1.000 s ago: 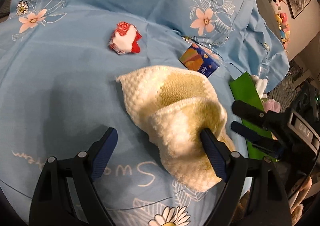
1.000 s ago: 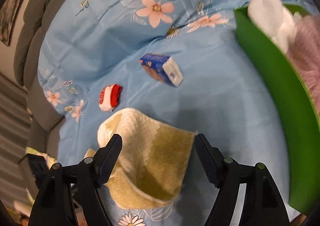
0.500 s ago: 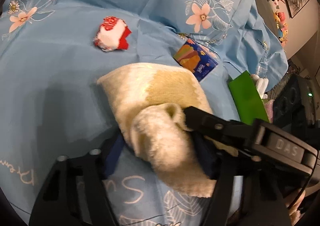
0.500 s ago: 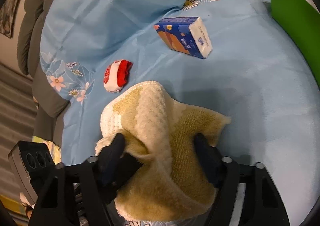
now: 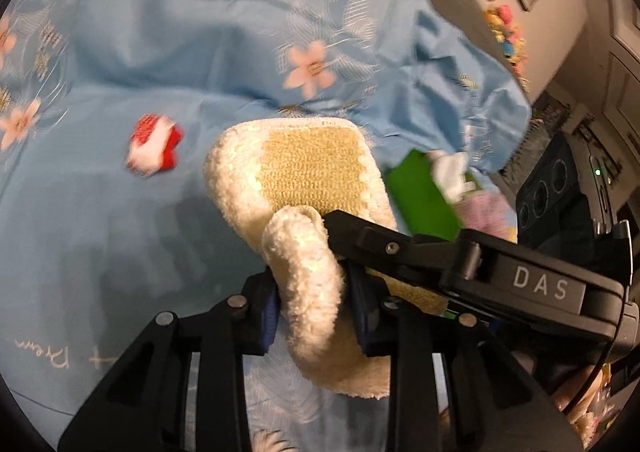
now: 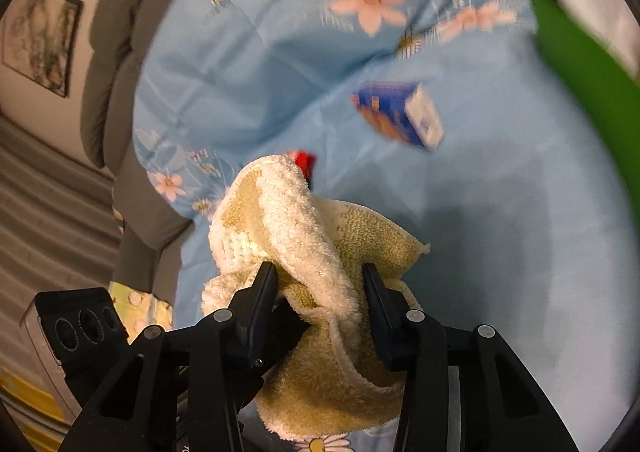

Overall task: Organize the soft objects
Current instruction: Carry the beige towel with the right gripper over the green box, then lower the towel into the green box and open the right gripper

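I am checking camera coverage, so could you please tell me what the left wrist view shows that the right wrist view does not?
Only the left wrist view shows the right tongs reaching in from the side, and a pink soft item behind the green bin. Only the right wrist view shows the blue tissue pack, which the towel hides from the left. Both show the cream and yellow towel pinched by each view's own tongs, the left tongs included, the red and white sock, and the blue floral sheet.

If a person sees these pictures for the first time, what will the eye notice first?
First, the cream and tan towel in the middle, pinched by both the left gripper and the right gripper above the blue flowered sheet. Then the small red and white bundle to its left, and the green bin at the right edge.
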### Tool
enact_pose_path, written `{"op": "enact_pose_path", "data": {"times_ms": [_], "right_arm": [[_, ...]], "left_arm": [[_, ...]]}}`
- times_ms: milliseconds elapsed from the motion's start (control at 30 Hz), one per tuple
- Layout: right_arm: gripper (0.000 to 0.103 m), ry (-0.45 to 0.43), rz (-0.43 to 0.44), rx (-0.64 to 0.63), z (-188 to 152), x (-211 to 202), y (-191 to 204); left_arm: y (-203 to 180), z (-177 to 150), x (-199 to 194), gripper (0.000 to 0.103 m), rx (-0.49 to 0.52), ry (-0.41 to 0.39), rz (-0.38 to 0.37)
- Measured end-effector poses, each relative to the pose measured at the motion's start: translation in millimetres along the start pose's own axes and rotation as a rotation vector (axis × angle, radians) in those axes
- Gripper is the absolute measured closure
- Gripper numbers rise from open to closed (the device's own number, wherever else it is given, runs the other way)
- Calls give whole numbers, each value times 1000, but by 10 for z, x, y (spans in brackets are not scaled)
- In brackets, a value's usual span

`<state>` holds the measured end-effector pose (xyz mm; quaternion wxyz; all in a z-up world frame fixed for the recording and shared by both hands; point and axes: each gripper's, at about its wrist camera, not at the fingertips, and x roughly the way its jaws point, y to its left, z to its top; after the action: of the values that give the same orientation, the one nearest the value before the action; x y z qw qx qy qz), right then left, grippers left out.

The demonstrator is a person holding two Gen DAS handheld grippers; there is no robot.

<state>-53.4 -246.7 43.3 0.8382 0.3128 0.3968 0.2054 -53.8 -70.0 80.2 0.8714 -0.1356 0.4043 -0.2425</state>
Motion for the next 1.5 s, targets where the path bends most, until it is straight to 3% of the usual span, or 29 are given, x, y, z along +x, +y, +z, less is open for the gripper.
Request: {"op": "enact_pose_path", "data": {"times_ms": [233, 567, 700, 767, 867, 1033, 1167, 1300, 1500], "right_arm": [[58, -162, -35, -10, 145, -661, -80], [57, -371, -169, 61, 505, -1563, -528], [58, -423, -296, 82, 817, -1750, -706], [57, -446, -326, 95, 871, -1775, -905], [57, -424, -368, 150, 938, -1783, -1181], [57, -464, -399, 210, 961, -1868, -1501], [57, -403, -456, 286, 968, -1733, -1779], [57, -344, -483, 334, 1018, -1553, -1900], [57, -333, -512, 363, 1022, -1518, -1937]], "left_arm": [[-590, 134, 11, 77, 131, -55, -75], [-1569, 499, 479, 77, 233, -13, -262], [-1886, 613, 746, 78, 257, -12, -320], [-2018, 646, 954, 78, 269, 26, -335], [-2136, 619, 1263, 77, 277, 109, -358], [-2346, 601, 1585, 77, 312, 159, -379], [-2369, 537, 1849, 76, 322, 244, -317], [-2242, 502, 2039, 72, 267, 323, -267], [-2186, 469, 2069, 71, 247, 343, -232]]}}
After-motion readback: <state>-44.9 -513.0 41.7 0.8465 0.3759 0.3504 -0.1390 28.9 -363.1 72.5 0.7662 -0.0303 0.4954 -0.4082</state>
